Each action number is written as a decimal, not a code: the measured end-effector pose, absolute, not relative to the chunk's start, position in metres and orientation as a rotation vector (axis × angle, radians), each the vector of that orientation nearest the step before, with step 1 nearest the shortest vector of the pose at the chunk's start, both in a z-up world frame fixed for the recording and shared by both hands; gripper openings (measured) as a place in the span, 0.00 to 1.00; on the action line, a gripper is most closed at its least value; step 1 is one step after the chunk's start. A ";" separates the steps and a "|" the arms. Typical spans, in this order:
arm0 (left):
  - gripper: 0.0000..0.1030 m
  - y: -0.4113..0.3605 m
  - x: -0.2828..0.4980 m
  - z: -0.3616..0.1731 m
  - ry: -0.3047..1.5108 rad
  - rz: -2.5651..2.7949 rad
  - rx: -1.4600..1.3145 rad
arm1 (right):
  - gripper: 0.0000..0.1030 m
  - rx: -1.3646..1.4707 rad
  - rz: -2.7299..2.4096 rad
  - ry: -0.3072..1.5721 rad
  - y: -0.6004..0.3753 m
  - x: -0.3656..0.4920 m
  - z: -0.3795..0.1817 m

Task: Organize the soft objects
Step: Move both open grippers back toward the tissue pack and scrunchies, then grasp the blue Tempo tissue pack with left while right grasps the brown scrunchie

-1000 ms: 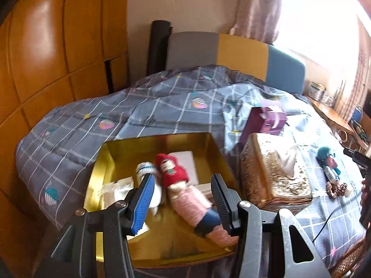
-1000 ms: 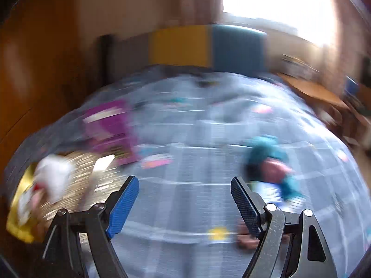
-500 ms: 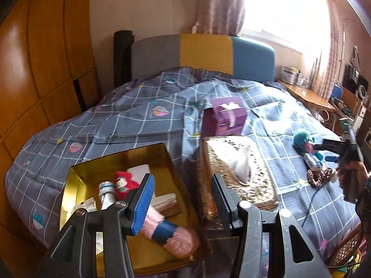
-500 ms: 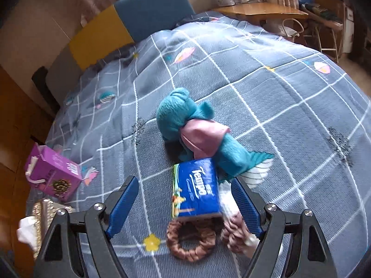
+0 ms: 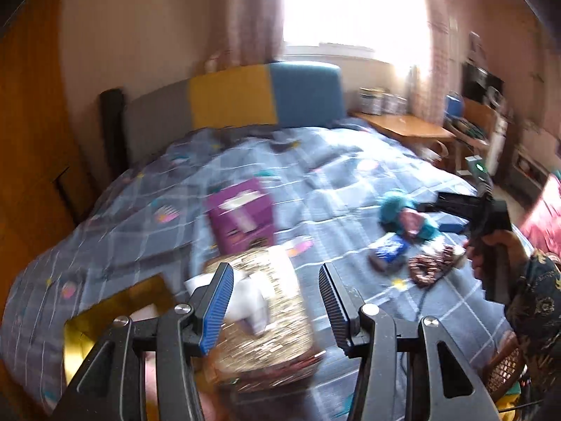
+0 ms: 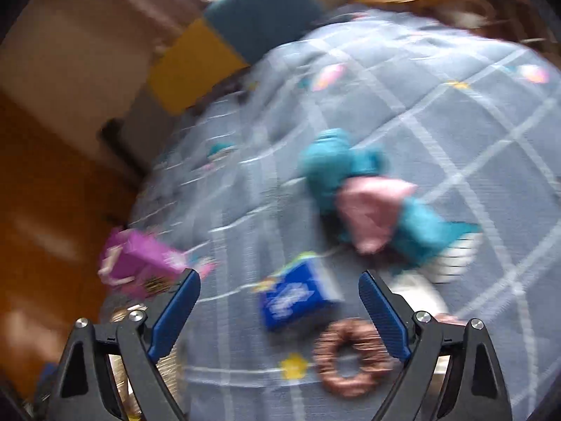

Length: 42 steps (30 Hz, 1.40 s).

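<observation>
A teal plush toy point(image 6: 364, 196) with a pink middle lies on the grey checked quilt point(image 6: 455, 122). Nearer to me are a blue tissue pack point(image 6: 294, 294) and a brown scrunchie point(image 6: 350, 358). My right gripper point(image 6: 278, 301) hovers over them, its jaws opening wide; the pack lies on the quilt below the gap, untouched. In the left wrist view the toy point(image 5: 403, 214), pack point(image 5: 389, 249) and scrunchie point(image 5: 427, 266) sit at the right, with the right gripper point(image 5: 438, 215) beside them. My left gripper point(image 5: 277, 305) is open and empty above a gold tissue box point(image 5: 266, 336). A gold tray point(image 5: 115, 308) shows at lower left, its contents hidden.
A purple box point(image 5: 242, 214) stands on the quilt behind the tissue box. A wooden wardrobe point(image 5: 31, 175) lines the left side. The grey, yellow and blue headboard point(image 5: 266, 94) is at the back. A wooden desk point(image 5: 403, 126) stands beyond the bed's right edge. A hand in a patterned sleeve point(image 5: 533, 287) holds the right gripper.
The left view has swung right, from over the gold tray and its dolls to over the tissue box. The right gripper came down over the tissue pack, rolled, and spread its jaws wider.
</observation>
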<state>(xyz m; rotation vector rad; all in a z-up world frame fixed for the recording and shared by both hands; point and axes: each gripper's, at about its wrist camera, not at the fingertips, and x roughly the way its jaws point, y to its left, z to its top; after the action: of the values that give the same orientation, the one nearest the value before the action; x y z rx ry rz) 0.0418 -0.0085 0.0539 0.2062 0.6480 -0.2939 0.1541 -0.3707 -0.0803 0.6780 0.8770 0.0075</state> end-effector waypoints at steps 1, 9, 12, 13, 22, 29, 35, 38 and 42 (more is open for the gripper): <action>0.50 -0.024 0.047 0.052 0.664 -0.329 0.231 | 0.90 0.691 -0.004 0.867 -0.376 0.153 -0.080; 0.70 -0.151 0.093 -0.009 0.824 -0.583 0.480 | 0.90 0.686 -0.073 0.842 -0.387 0.141 -0.065; 0.74 -0.182 0.116 -0.042 0.901 -0.602 0.548 | 0.90 0.705 -0.071 0.845 -0.390 0.140 -0.066; 0.75 -0.190 0.124 -0.052 0.921 -0.607 0.559 | 0.90 0.711 -0.077 0.847 -0.391 0.139 -0.066; 0.80 -0.242 0.173 -0.105 0.998 -0.674 0.719 | 0.90 0.821 -0.115 0.845 -0.411 0.132 -0.072; 0.80 -0.258 0.196 -0.122 1.027 -0.760 0.723 | 0.90 0.869 -0.133 0.844 -0.419 0.129 -0.074; 0.64 -0.264 0.200 -0.136 1.024 -0.737 0.750 | 0.90 0.867 -0.121 0.834 -0.417 0.129 -0.072; 0.60 -0.257 0.201 -0.131 1.037 -0.721 0.668 | 0.90 0.873 -0.112 0.822 -0.418 0.129 -0.072; 0.58 -0.243 0.190 -0.122 1.039 -0.667 0.606 | 0.89 0.838 -0.094 0.836 -0.412 0.133 -0.072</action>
<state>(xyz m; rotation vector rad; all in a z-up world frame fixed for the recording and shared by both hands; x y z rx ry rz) 0.1903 -0.2426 -0.1224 0.6057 1.0392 -0.6666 0.1332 -0.4118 -0.0724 0.8383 0.8362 -0.0945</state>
